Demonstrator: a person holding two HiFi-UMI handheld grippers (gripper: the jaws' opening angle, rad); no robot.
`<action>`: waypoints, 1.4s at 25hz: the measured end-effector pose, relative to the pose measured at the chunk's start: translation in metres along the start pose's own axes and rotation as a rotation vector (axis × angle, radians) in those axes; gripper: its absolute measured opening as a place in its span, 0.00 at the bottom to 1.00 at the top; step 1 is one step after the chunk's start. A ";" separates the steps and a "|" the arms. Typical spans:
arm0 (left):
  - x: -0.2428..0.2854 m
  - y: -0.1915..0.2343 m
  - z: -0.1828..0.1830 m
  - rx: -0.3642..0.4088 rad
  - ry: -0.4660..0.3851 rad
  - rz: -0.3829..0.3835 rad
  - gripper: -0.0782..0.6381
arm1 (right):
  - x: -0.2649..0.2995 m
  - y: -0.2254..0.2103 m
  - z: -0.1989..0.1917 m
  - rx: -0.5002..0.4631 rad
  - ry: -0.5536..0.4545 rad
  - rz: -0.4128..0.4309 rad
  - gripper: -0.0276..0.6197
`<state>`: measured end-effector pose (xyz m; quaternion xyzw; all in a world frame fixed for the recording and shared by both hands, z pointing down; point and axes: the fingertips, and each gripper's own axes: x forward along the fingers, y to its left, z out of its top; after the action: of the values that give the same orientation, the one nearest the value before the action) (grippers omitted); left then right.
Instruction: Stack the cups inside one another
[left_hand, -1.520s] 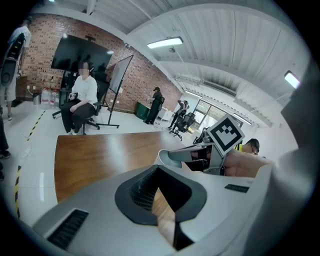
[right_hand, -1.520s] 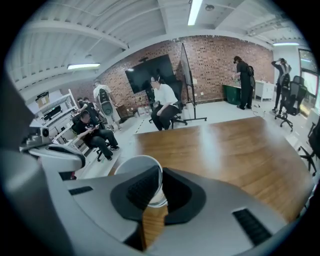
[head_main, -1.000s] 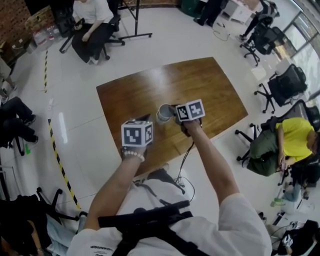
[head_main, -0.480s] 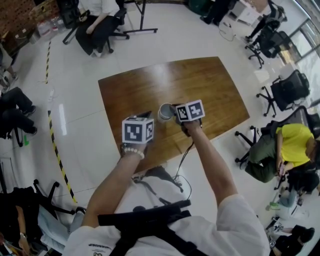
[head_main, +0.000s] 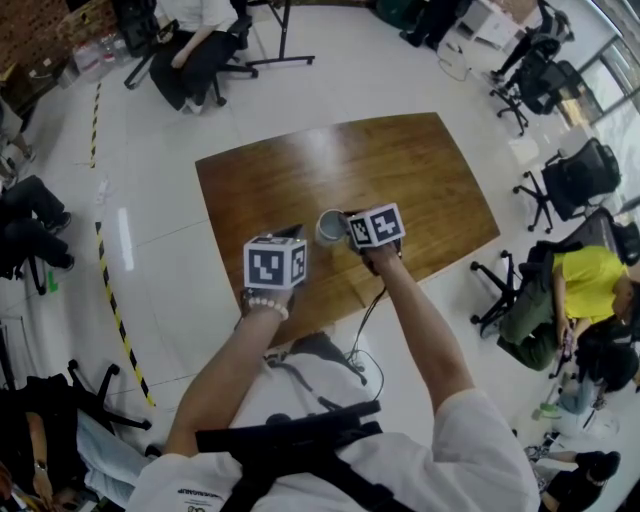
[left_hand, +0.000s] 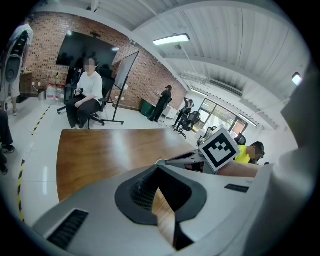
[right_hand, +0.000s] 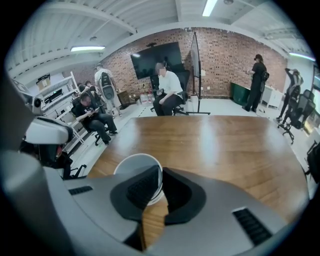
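Right gripper (right_hand: 160, 182) pinched on the wall of the white cup (right_hand: 136, 165), by the tabletop's (head_main: 400, 170) near edge, about midway along; left gripper (left_hand: 159, 172) closed on nothing, just beside. Barely a change from a second ago: only a slight roll of the right wrist, cup in the same spot. Looks like a pause, with no second cup in sight to nest.

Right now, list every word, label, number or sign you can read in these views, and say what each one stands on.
No text reads clearly.
Left marker cube, right marker cube: black-and-white square patterns, no letters.
Shirt print: too small to read.
White cup: no print visible.
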<state>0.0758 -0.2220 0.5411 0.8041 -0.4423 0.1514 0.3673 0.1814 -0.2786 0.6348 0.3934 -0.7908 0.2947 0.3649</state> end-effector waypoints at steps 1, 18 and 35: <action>0.000 0.000 0.000 -0.001 0.000 0.001 0.10 | 0.000 0.000 -0.001 -0.005 0.003 -0.003 0.09; -0.010 0.014 -0.007 0.002 -0.031 -0.001 0.10 | -0.064 0.012 0.022 0.094 -0.244 -0.029 0.25; -0.043 -0.008 -0.021 0.181 -0.021 -0.100 0.10 | -0.164 0.054 -0.018 0.294 -0.565 -0.198 0.04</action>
<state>0.0603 -0.1781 0.5274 0.8566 -0.3900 0.1638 0.2956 0.2120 -0.1710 0.5026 0.5828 -0.7677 0.2479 0.0974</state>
